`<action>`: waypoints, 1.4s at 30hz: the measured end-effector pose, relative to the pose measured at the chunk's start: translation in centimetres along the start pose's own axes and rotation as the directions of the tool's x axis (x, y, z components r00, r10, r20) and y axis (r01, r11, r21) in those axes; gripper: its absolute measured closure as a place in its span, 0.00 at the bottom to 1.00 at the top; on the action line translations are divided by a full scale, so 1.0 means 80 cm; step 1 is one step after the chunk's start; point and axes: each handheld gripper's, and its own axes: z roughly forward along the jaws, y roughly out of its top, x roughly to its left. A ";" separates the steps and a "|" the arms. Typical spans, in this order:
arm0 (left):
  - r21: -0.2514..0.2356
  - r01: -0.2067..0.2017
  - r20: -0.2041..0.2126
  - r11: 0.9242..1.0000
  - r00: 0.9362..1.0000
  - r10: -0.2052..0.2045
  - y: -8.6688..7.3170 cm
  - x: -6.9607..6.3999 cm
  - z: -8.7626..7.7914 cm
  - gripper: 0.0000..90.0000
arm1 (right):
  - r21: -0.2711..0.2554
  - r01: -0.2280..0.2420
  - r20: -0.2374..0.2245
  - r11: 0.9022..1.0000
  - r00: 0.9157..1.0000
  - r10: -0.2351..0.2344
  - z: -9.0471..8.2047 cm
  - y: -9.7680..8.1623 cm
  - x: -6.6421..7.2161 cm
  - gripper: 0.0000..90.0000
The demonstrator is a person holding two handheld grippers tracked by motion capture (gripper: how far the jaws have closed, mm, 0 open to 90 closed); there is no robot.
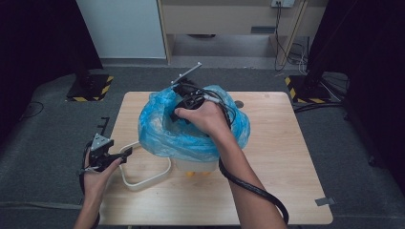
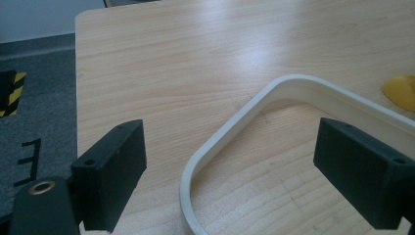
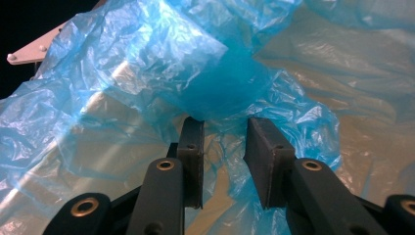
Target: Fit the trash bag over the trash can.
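A white bin (image 1: 191, 166) lined with a blue plastic bag (image 1: 157, 131) stands mid-table. My right gripper (image 1: 184, 102) reaches down into the bag's mouth from above. In the right gripper view its jaws (image 3: 224, 129) stand a narrow gap apart, and a bunched fold of the blue bag (image 3: 220, 88) lies just past the tips. My left gripper (image 1: 122, 155) hovers at the table's left edge with its jaws open wide (image 2: 230, 147). A white curved loop (image 2: 235, 127) lies on the wood between them, untouched, and in the high view the loop (image 1: 143, 181) runs toward the bin.
The wooden table (image 1: 286, 157) has bare room to the right and front. A yellow piece (image 2: 400, 90) lies near the bin's base. Black stands with yellow-striped feet (image 1: 90, 88) (image 1: 305, 88) flank the table's far corners. Cables trail from both grippers.
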 end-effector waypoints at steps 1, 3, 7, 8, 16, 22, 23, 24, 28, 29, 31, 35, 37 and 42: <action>0.000 0.000 0.000 1.000 1.000 0.000 0.000 0.000 0.000 0.13 | 0.003 0.001 0.000 1.000 1.000 -0.001 0.000 0.000 0.000 0.76; 0.000 0.000 0.000 1.000 1.000 0.000 0.000 0.000 0.000 0.13 | 0.009 0.003 0.002 1.000 1.000 -0.003 0.001 0.000 0.000 0.76; -0.001 -0.001 0.000 1.000 1.000 0.001 0.000 0.000 0.000 0.13 | 0.017 0.013 0.005 1.000 1.000 -0.013 0.002 0.000 0.001 0.76; -0.001 0.000 0.000 1.000 1.000 0.000 0.000 0.000 0.000 0.13 | 0.020 0.012 0.002 1.000 1.000 -0.012 0.002 -0.001 0.001 0.75; -0.002 -0.001 0.000 1.000 1.000 0.001 0.000 0.000 0.000 0.13 | 0.032 0.024 0.000 0.999 1.000 -0.024 0.004 -0.002 0.001 0.75; -0.003 -0.002 0.001 1.000 1.000 0.002 0.001 0.000 0.000 0.13 | 0.038 0.028 0.000 0.999 1.000 -0.028 0.005 -0.002 0.002 0.75; -0.003 -0.003 0.001 1.000 1.000 0.003 0.001 -0.001 0.000 0.13 | 0.038 0.028 0.001 0.999 1.000 -0.028 0.005 -0.001 0.001 0.75; -0.002 -0.002 0.001 1.000 1.000 0.002 0.000 -0.001 0.000 0.13 | 0.036 0.026 0.004 0.999 1.000 -0.026 0.005 -0.001 0.001 0.75; -0.002 -0.003 0.002 1.000 1.000 0.003 0.000 -0.001 0.000 0.13 | 0.045 0.038 0.001 0.998 0.999 -0.038 0.005 -0.001 0.002 0.75; -0.002 -0.003 0.001 1.000 1.000 0.003 0.000 -0.001 0.000 0.13 | 0.044 0.039 0.003 0.998 0.999 -0.039 0.004 -0.001 0.003 0.75; -0.003 -0.003 0.001 1.000 1.000 0.003 0.001 -0.001 0.000 0.13 | 0.039 0.038 0.004 0.999 0.999 -0.038 0.001 -0.001 0.003 0.75; -0.003 -0.003 0.001 1.000 1.000 0.003 0.001 -0.001 0.000 0.13 | 0.022 0.036 0.002 0.999 0.999 -0.036 -0.007 0.000 0.002 0.74; -0.003 -0.003 0.001 1.000 1.000 0.003 0.001 -0.001 0.000 0.13 | 0.015 0.037 0.001 0.999 0.999 -0.038 -0.010 0.000 0.002 0.74; -0.003 -0.004 0.000 1.000 1.000 0.004 0.001 -0.001 0.000 0.13 | -0.005 0.035 -0.004 0.999 0.999 -0.035 -0.022 0.000 0.001 0.74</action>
